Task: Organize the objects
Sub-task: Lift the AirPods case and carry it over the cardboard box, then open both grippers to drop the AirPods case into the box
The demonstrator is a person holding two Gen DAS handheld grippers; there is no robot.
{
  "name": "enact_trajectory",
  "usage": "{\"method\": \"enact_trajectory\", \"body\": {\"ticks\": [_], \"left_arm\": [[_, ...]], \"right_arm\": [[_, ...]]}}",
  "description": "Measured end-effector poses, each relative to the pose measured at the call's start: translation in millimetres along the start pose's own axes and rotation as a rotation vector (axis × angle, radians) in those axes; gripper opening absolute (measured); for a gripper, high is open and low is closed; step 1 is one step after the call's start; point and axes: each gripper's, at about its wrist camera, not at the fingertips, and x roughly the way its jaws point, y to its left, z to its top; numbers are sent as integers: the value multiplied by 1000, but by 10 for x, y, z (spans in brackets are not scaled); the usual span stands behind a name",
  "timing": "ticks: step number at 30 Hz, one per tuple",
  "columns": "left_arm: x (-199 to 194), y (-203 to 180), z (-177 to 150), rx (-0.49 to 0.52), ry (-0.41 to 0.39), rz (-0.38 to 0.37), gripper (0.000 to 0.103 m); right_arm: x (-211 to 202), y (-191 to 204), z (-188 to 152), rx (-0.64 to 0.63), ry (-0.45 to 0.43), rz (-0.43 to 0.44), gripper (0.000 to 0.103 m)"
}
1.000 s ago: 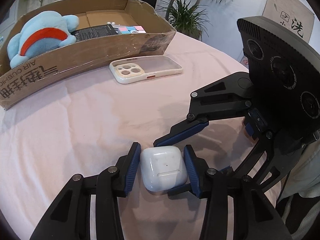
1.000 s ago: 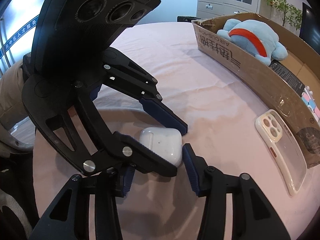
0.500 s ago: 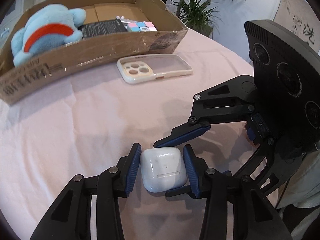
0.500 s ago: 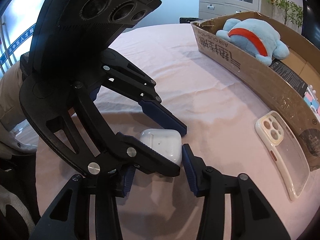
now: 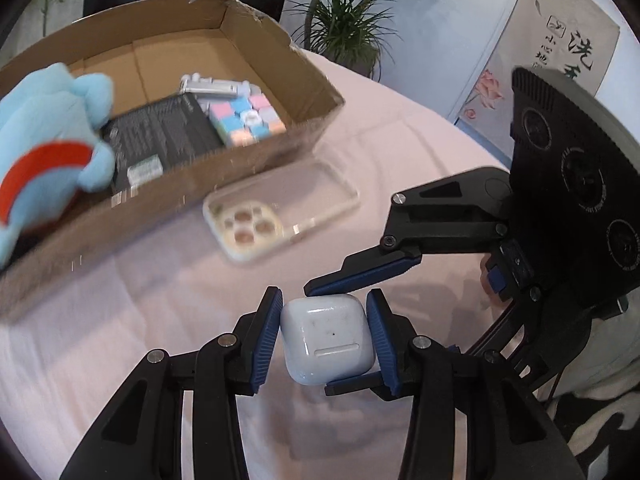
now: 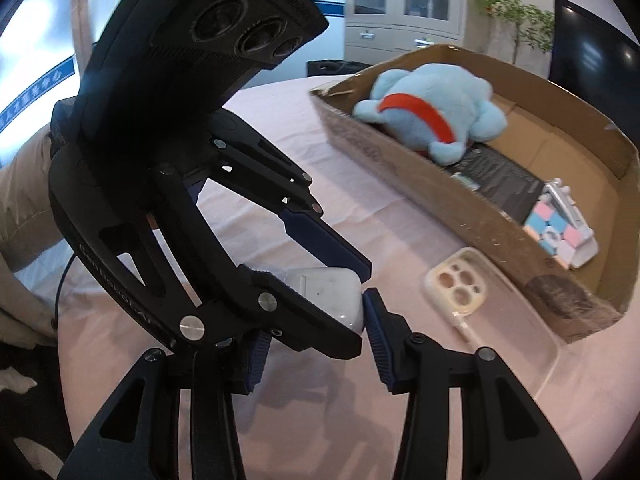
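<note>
Earbud case is pinched by both your left gripper and right gripper; uneven pull twists it out short of box.

White glossy case, blue ribbed pads. Pale blue plush, red band. Pastel pink-blue cube. Brown box, pink cloth, cream-rimmed clear cover.

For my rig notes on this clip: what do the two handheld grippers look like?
Both match: the left gripper and right gripper have black linkage fingers with silver pivot screws and ribbed blue pads, behind each a black housing with three round lenses. Behind them, a beige sleeve.
</note>
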Motion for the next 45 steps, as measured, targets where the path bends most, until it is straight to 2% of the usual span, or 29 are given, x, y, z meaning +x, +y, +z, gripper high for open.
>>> {"method": "enact_trajectory", "body": {"ticks": [8, 12, 22, 29, 34, 39, 42, 45], "left_arm": [[14, 114, 514, 77, -18, -1, 42], [-23, 126, 642, 104, -21, 12, 41], [-76, 149, 820, 131, -28, -10, 41], [-145, 199, 1151, 172, -30, 0, 41], [-60, 386, 1565, 190, -5, 23, 41], [147, 717, 2000, 190, 44, 18, 41], [294, 959, 2140, 137, 56, 4, 41], [423, 1126, 2127, 66, 68, 16, 41]], "right_arm": [[-87, -354, 244, 30, -17, -100, 42], [-130, -425, 330, 31, -23, -130, 42], [-239, -485, 442, 49, -23, -168, 42], [-304, -650, 601, 52, -46, -201, 42], [-280, -970, 800, 32, -64, -222, 42], [-153, -1455, 1007, 53, -47, -216, 42], [-8, -1724, 1101, 81, -22, -219, 42], [170, -1892, 1132, 90, 13, -233, 42]]}}
